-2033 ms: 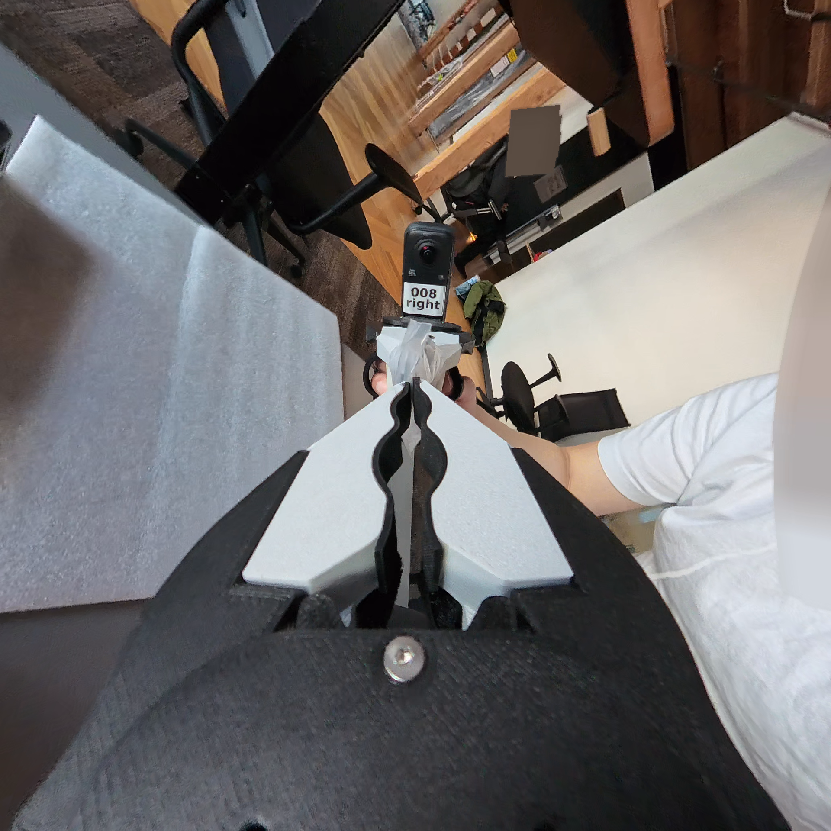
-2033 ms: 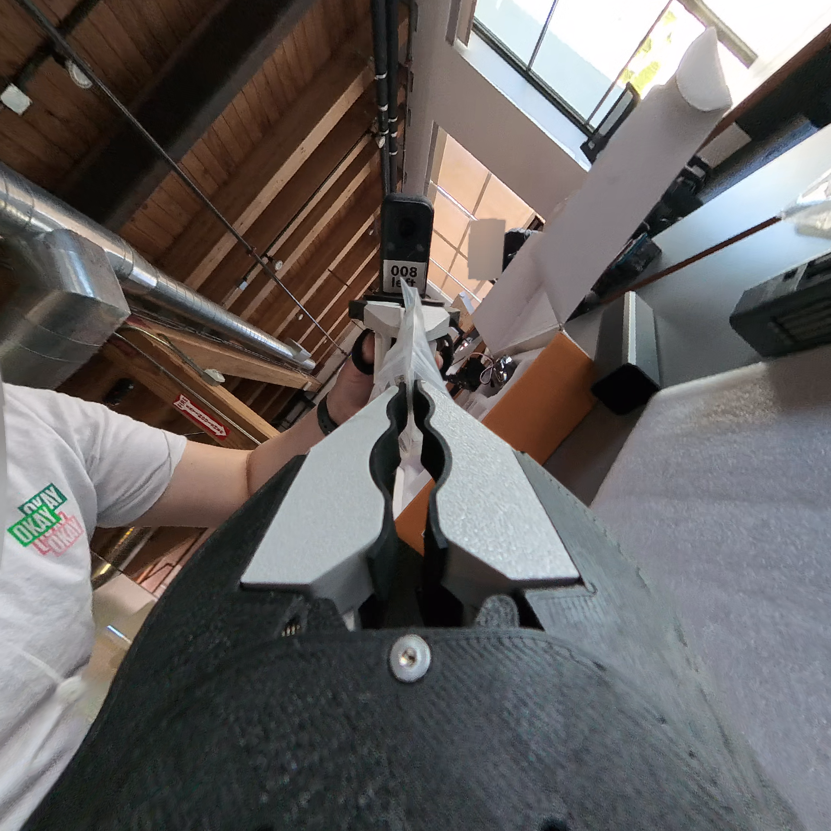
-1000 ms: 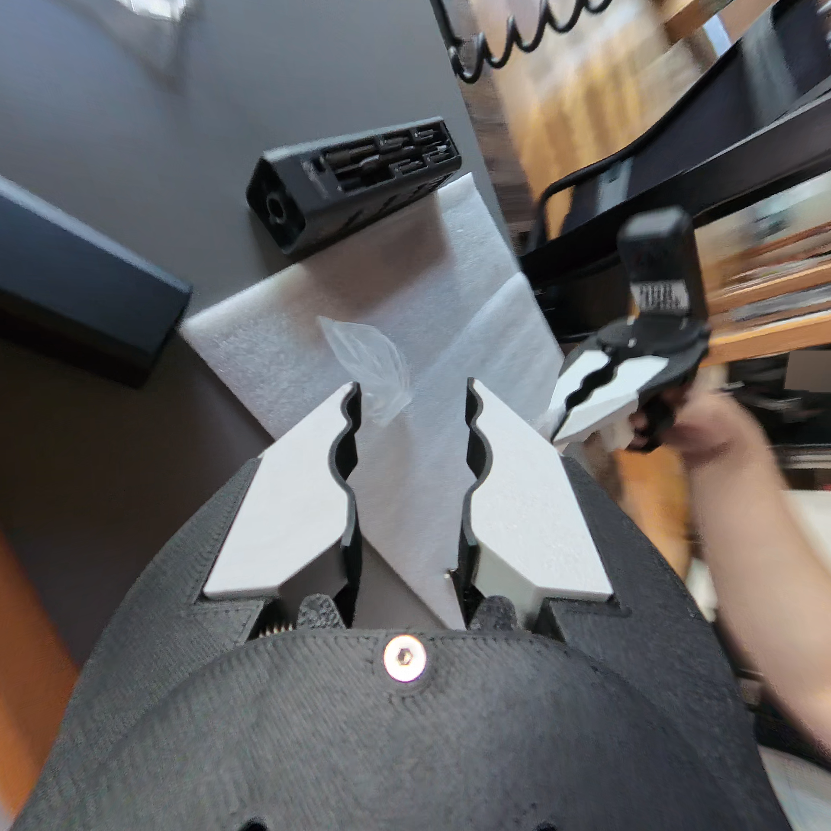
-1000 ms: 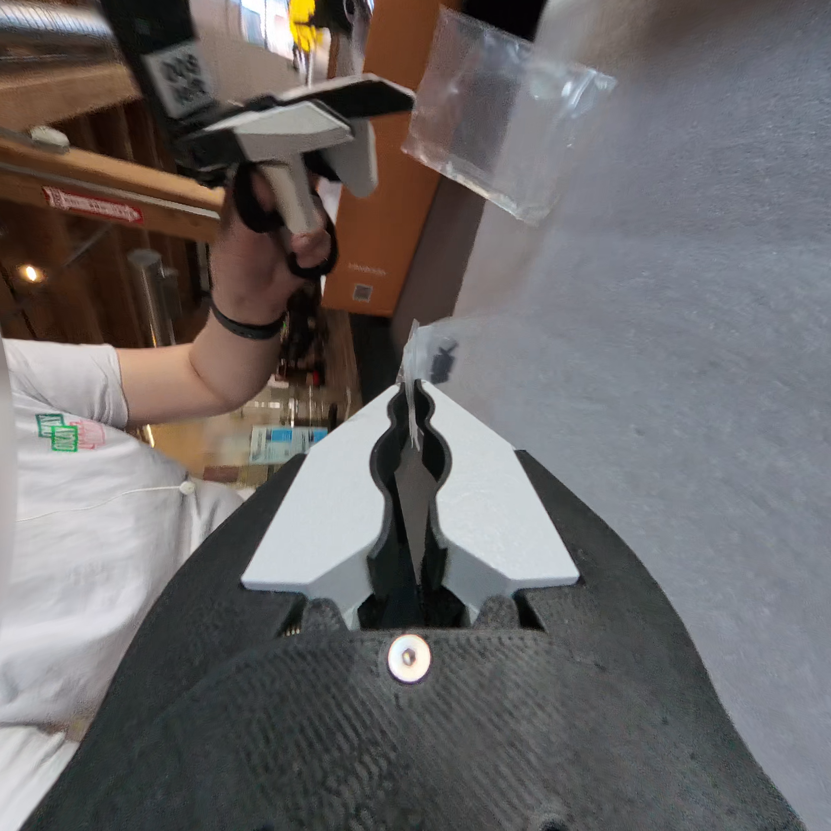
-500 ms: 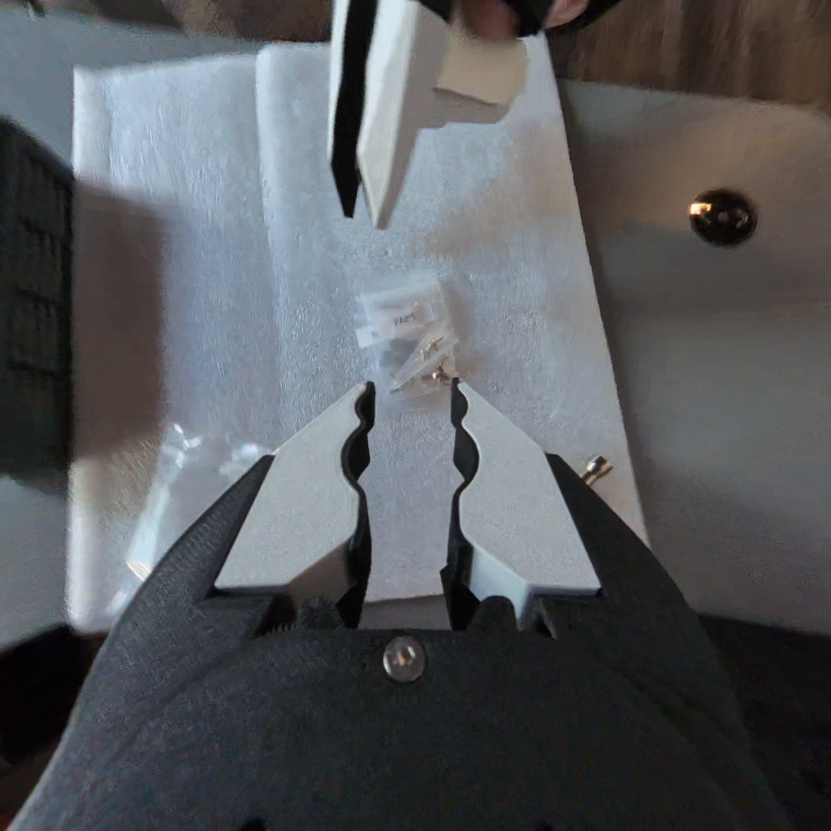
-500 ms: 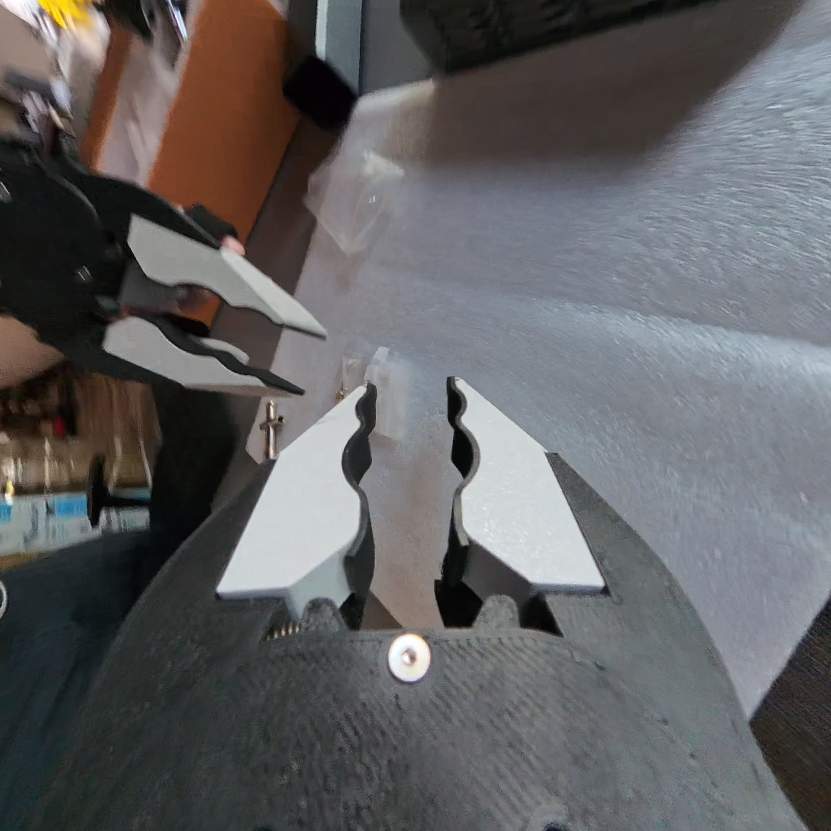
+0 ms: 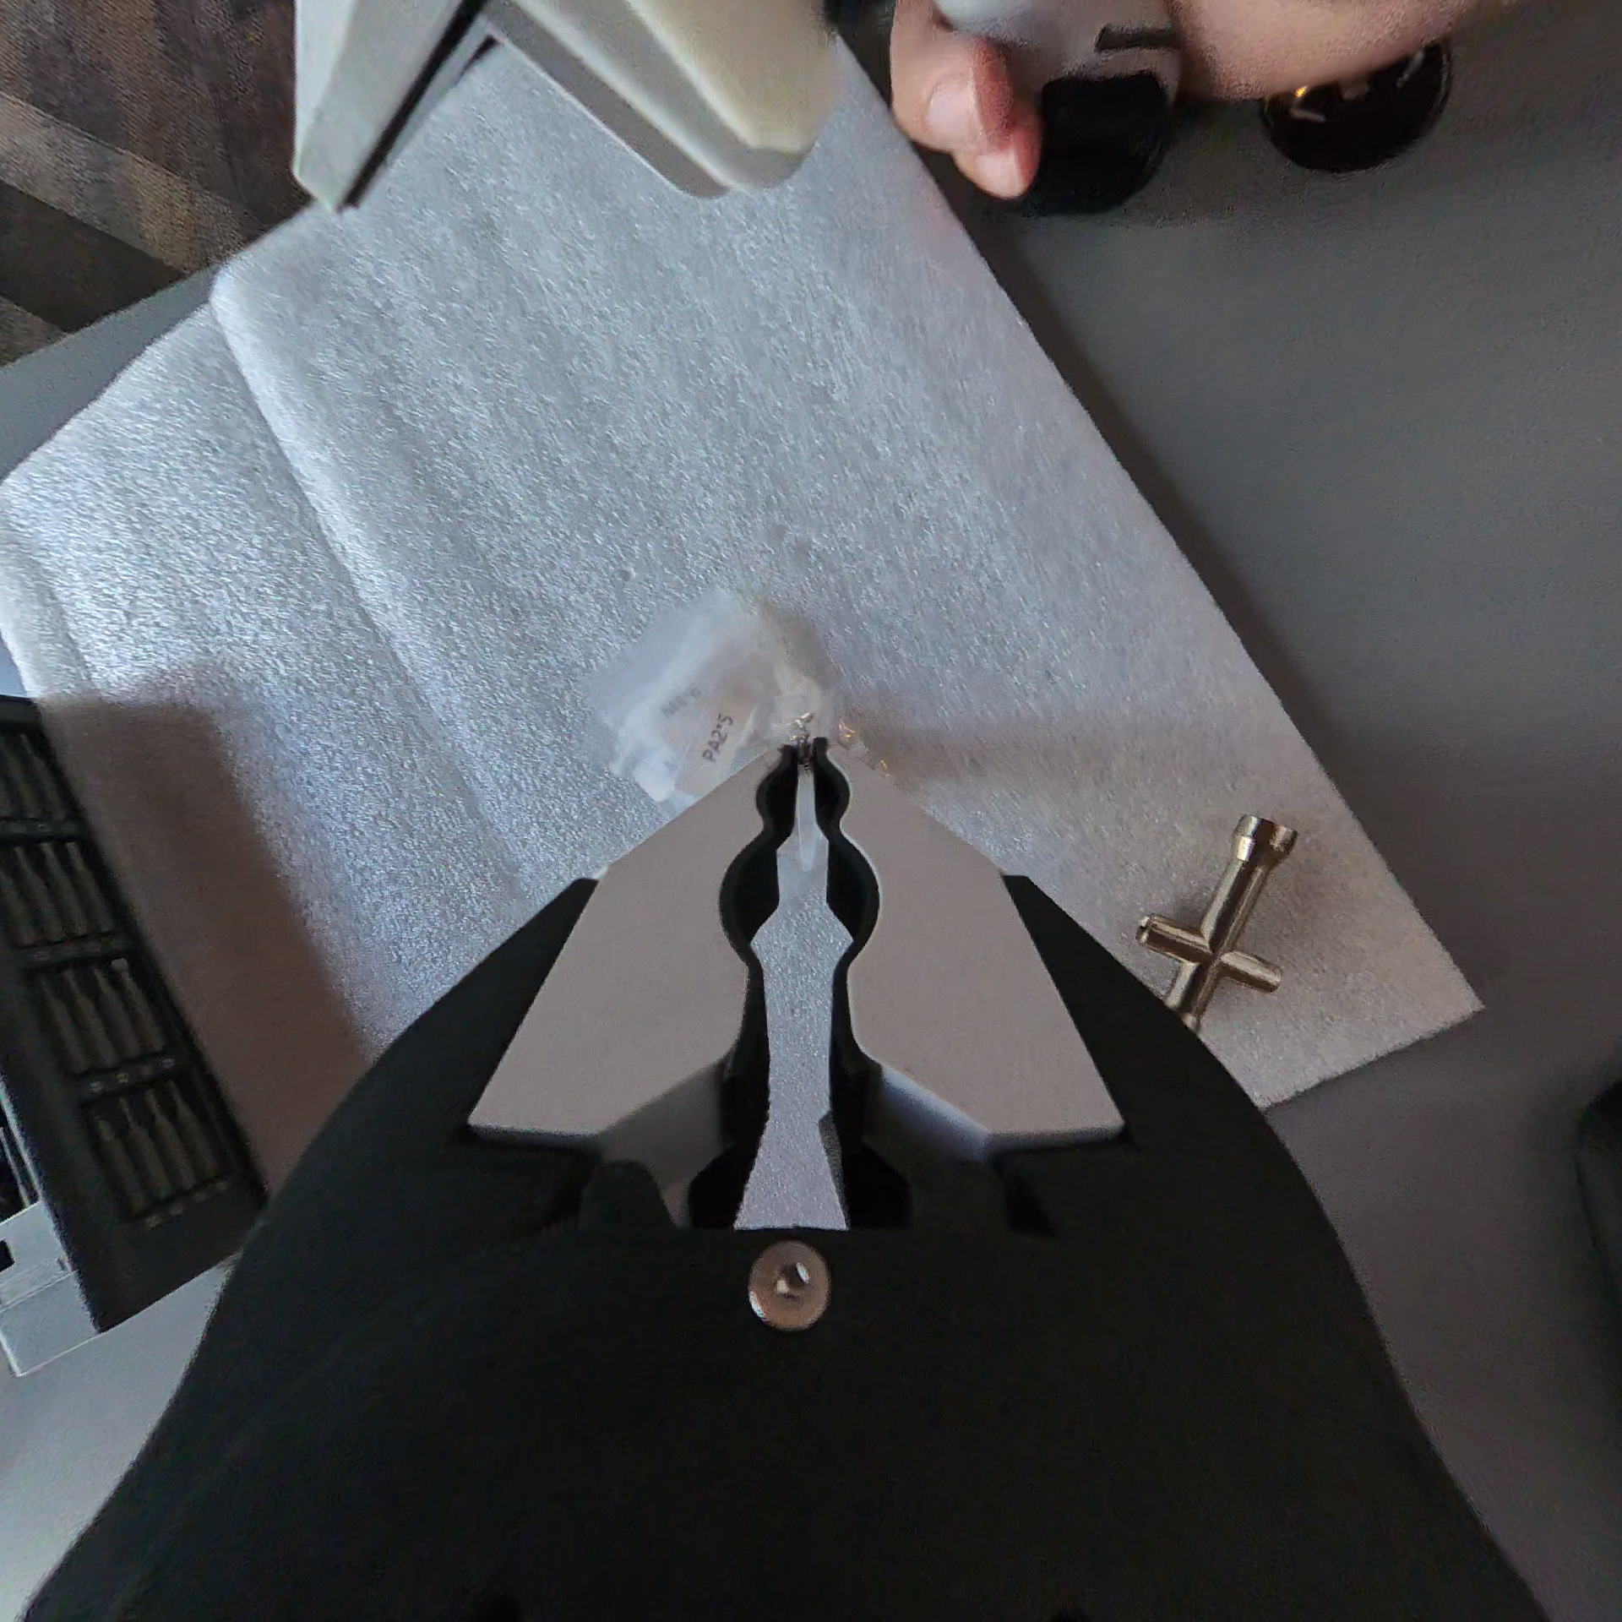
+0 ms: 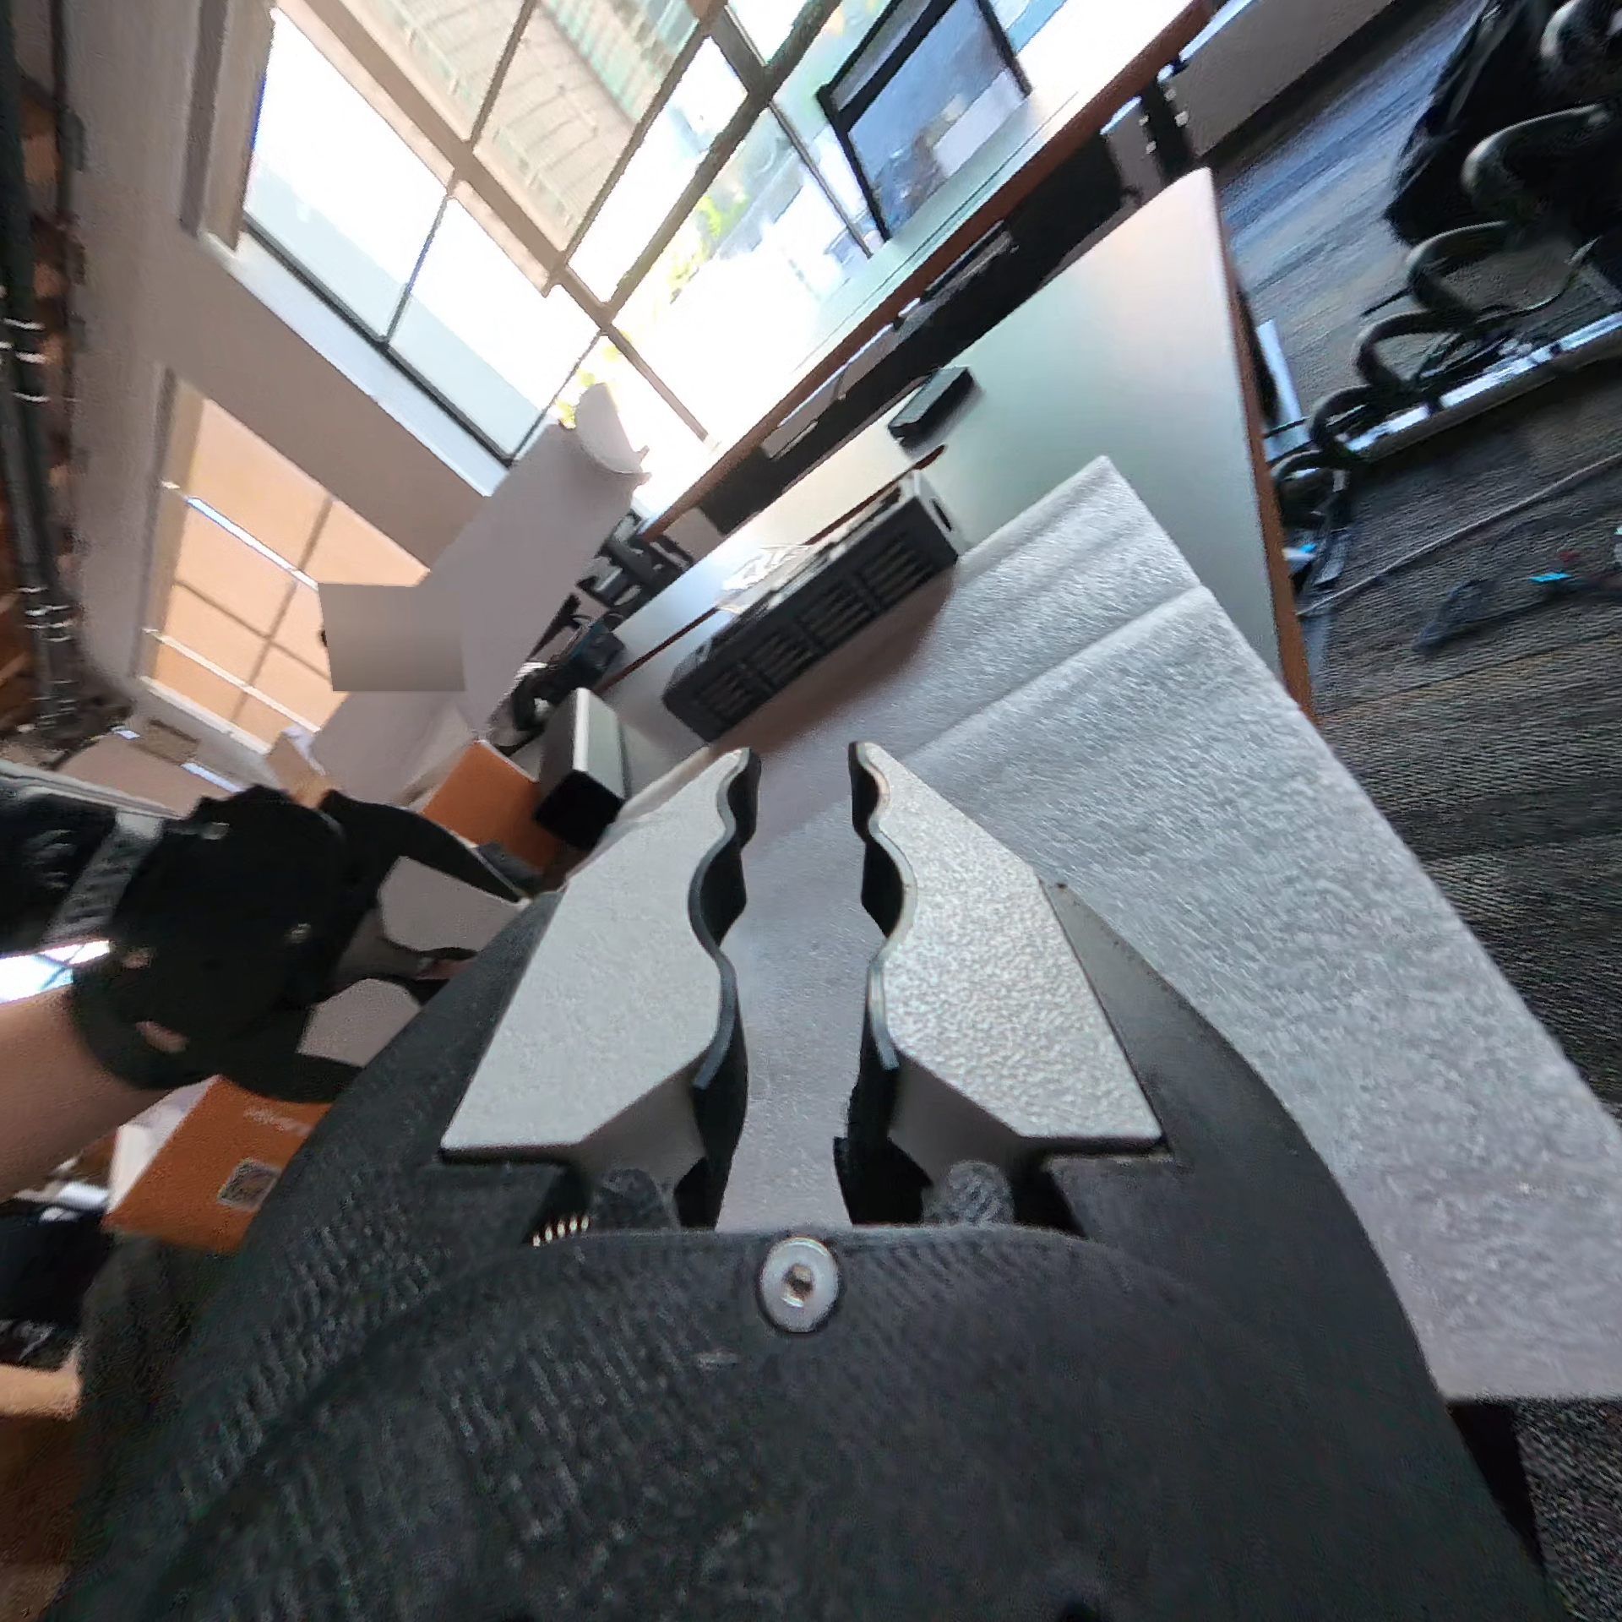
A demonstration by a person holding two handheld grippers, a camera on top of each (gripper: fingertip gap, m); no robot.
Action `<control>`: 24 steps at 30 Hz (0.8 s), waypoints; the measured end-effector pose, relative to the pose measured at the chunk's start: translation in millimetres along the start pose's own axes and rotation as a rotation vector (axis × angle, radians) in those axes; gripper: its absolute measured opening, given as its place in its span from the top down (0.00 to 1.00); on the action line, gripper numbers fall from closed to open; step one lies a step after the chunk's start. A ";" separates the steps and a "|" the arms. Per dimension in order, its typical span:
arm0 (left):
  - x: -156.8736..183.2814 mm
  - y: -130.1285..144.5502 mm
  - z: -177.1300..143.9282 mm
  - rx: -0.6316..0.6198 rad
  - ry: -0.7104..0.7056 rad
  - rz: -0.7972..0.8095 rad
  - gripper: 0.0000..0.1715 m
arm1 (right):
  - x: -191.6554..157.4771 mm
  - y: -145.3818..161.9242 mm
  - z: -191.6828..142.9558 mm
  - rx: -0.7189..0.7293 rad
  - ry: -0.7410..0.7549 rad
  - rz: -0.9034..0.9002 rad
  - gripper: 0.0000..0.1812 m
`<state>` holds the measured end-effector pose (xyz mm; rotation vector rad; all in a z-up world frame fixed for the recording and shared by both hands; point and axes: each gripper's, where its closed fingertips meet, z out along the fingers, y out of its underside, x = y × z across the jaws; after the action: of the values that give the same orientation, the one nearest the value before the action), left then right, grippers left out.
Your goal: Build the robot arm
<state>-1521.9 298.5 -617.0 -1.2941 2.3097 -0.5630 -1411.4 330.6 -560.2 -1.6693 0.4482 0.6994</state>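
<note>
A small clear plastic bag (image 7: pixel 702 702) with tiny screws and a white label lies on a white foam sheet (image 7: pixel 527 439). My left gripper (image 7: pixel 803 753) is shut on the bag's near edge, and clear plastic shows between its jaws. My right gripper (image 8: pixel 799 772) is open and empty. It is held above the foam sheet (image 8: pixel 1185 790) and tilted up toward the room. It also shows in the left wrist view (image 7: pixel 544 79), above the bag at the top edge, with a hand (image 7: pixel 965 105) on it. The left gripper shows in the right wrist view (image 8: pixel 412 860), low at the left.
A metal cross-shaped wrench (image 7: pixel 1216 922) lies on the foam's right corner. A black case of screwdriver bits (image 7: pixel 79 1009) sits at the left, and shows in the right wrist view (image 8: pixel 807 614) too. The foam rests on a grey table (image 7: pixel 1360 527). An orange box (image 8: pixel 202 1167) stands to the left. Across from one pair of fingers to the other is roughly 12 cm.
My right gripper opened, let the small bag go onto the foam and lifted away. My left gripper, open half a second ago, has closed on the bag's edge.
</note>
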 end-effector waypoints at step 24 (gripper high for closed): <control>-59.8 27.6 -22.3 0.040 0.017 0.112 0.89 | -2.6 -22.7 -17.8 0.218 0.001 -0.021 0.88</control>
<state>-1525.0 366.6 -603.3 -1.1381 2.3547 -0.5819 -1395.2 318.0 -539.7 -1.4675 0.4888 0.6117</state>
